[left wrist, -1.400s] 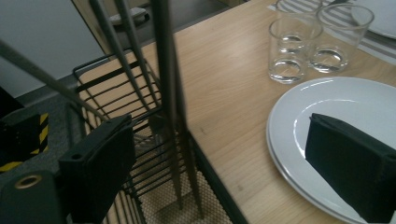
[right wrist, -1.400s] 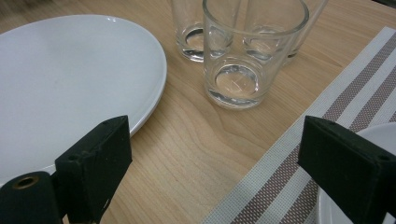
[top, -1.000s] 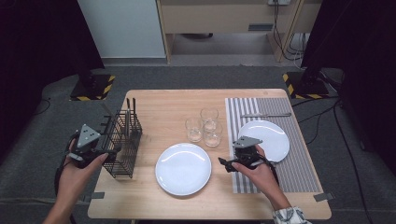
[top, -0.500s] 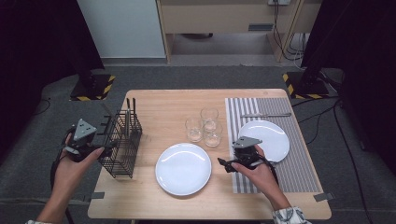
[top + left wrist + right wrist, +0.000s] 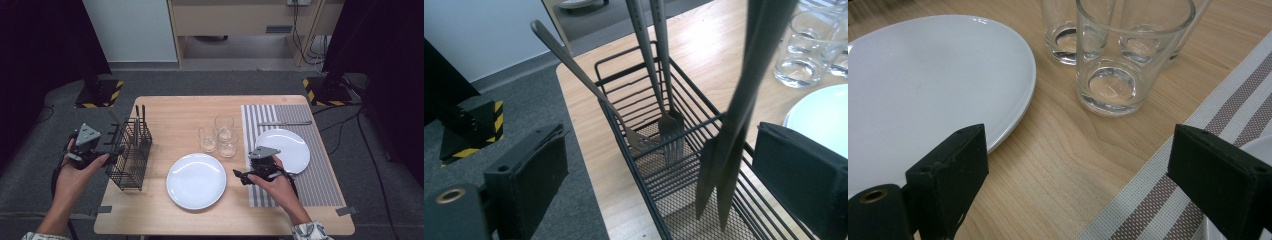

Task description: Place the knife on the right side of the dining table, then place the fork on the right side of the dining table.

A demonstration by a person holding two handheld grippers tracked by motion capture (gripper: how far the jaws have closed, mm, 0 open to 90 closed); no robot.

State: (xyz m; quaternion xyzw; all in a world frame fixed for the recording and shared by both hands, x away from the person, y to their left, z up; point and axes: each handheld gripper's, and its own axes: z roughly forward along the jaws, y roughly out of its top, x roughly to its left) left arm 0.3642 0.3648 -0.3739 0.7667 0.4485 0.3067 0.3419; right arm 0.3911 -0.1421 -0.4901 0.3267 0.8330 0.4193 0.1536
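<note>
A black wire cutlery basket (image 5: 131,156) stands at the table's left edge with forks (image 5: 670,125) and other long utensils (image 5: 736,120) upright in it. My left gripper (image 5: 112,150) hovers at the basket's left side, open; in the left gripper view (image 5: 664,192) its jaws stand wide on either side of the basket's near end (image 5: 639,150), gripping nothing. My right gripper (image 5: 245,175) is open low over the wood between the white plate (image 5: 196,181) and the striped mat (image 5: 320,175). In the right gripper view (image 5: 1083,187) the plate (image 5: 923,85) lies left and a glass (image 5: 1123,55) just ahead.
Three empty glasses (image 5: 219,135) cluster at the table's middle. A second white plate (image 5: 287,146) lies on the striped mat, with a knife (image 5: 285,122) beyond it. The table's left edge (image 5: 589,165) runs right beside the basket, with grey floor beyond.
My left gripper has drifted slightly left and away, staying beside the basket. The right gripper has held still.
</note>
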